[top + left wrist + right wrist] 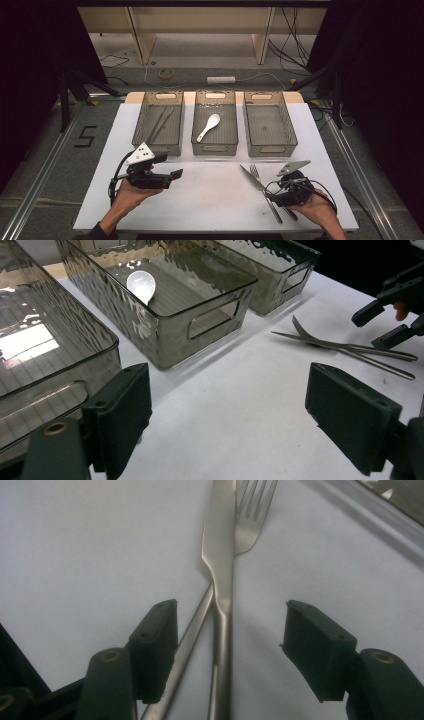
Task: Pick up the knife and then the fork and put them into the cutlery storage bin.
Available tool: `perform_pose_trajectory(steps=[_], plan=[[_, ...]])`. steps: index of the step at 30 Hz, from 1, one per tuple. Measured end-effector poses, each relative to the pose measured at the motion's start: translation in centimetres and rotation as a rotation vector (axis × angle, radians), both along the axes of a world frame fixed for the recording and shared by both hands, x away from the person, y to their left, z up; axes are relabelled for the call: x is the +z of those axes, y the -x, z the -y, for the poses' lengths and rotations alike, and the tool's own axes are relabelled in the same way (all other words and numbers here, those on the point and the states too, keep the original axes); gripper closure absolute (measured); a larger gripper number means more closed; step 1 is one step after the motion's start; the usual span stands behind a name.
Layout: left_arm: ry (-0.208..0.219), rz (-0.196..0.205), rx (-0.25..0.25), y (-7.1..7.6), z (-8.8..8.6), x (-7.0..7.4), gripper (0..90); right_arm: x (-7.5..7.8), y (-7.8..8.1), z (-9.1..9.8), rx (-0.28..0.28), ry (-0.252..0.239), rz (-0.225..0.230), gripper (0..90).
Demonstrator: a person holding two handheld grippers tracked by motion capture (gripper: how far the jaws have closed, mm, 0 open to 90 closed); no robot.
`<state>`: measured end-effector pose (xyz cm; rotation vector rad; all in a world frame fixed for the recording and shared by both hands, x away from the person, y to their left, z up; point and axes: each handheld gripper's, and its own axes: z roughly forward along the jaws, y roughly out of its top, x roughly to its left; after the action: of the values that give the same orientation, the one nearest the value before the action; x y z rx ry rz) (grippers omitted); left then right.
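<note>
Two grippers, left gripper (pixel 227 420) fingers wide and empty, right gripper (pixel 230 647) fingers wide astride crossed knife (pixel 220 555) and fork (pixel 252 510), seemingly untouched

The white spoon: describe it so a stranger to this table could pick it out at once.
Three clear grey bins stand in a row at the far side of the white table. Look in the middle bin, between the left bin, which holds thin dark sticks, and the right bin. The white spoon lies on its floor, the only white utensil, unlike the steel knife and fork out on the table.
</note>
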<state>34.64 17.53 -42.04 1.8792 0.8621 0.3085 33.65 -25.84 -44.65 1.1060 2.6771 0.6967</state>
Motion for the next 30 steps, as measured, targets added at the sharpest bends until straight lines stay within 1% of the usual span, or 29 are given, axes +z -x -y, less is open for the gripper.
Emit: perform_pose_trajectory(steps=[1,3,7,9,15,23,30], plan=[[-0.001,0.001,0.000,0.0,0.0,0.0,18.0,0.0,-0.1,-0.2,0.005,0.017,-0.015,40.9],[0.001,0.001,0.000,0.1,0.1,0.0,18.0,0.0,-0.3,-0.3,0.010,0.036,-0.032,42.7],[-0.007,0.004,-0.004,0.0,0.2,-0.1,18.0,-0.1,-0.6,-0.6,0.027,0.092,-0.072,47.0],[-0.011,0.008,-0.004,0.1,0.2,-0.1,18.0,-0.1,-0.7,-0.7,0.033,0.107,-0.092,49.2],[-0.010,0.011,-0.005,0.2,0.2,0.0,18.0,-0.2,-1.0,-1.1,0.050,0.144,-0.131,54.9],[-0.014,0.016,-0.007,0.2,0.3,-0.1,18.0,-0.2,-1.2,-1.2,0.059,0.188,-0.144,62.3],[-0.019,0.013,-0.010,0.2,0.4,-0.1,18.0,-0.5,-1.3,-1.4,0.063,0.197,-0.164,68.1]])
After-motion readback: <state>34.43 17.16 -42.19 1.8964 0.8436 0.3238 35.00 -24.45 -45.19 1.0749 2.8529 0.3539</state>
